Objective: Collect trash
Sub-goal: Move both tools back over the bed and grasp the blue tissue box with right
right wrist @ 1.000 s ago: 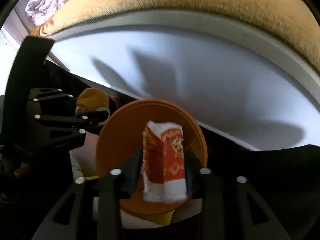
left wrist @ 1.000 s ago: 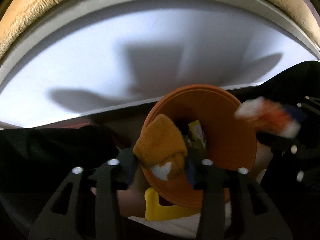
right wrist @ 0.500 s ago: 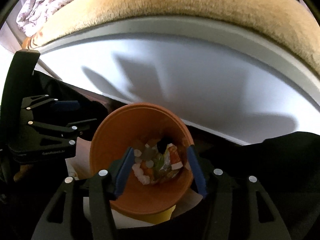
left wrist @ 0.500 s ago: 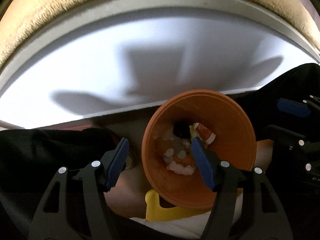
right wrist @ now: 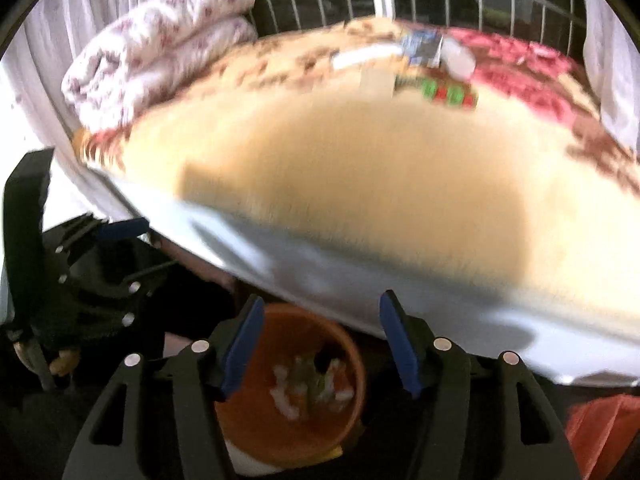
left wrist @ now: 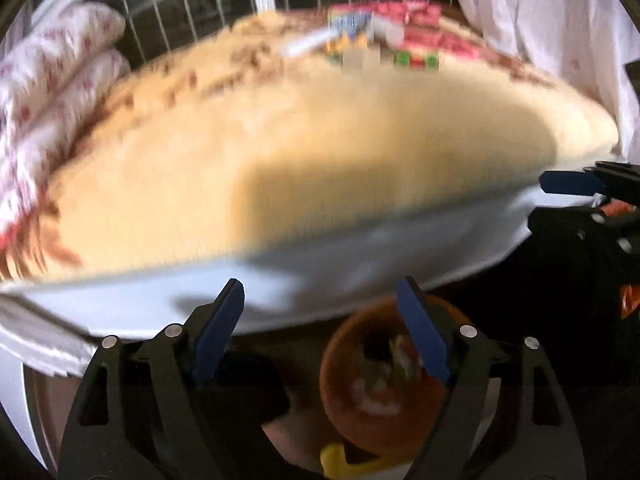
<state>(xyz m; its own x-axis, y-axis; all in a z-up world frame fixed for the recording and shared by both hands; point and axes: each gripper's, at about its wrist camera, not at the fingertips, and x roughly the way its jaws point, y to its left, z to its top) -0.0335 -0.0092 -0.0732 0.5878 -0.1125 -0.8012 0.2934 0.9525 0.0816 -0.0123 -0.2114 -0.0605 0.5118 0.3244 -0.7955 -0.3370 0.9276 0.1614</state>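
Both grippers, left point(left wrist: 320, 328) and right point(right wrist: 322, 340), hang empty, jaws opening, above the orange bin point(right wrist: 256, 424). Wrappers point(right wrist: 312, 384) lie inside it; more litter point(right wrist: 424, 64) waits on the far bed point(right wrist: 360, 168).

Both wrist cameras look steeply down and forward from above the orange bin point(left wrist: 384, 396) point(right wrist: 292, 384), facing the bed's point(left wrist: 320, 152) point(right wrist: 360, 168) near edge. Shared: bin, bed, window bars. Each sees the other gripper sideways.
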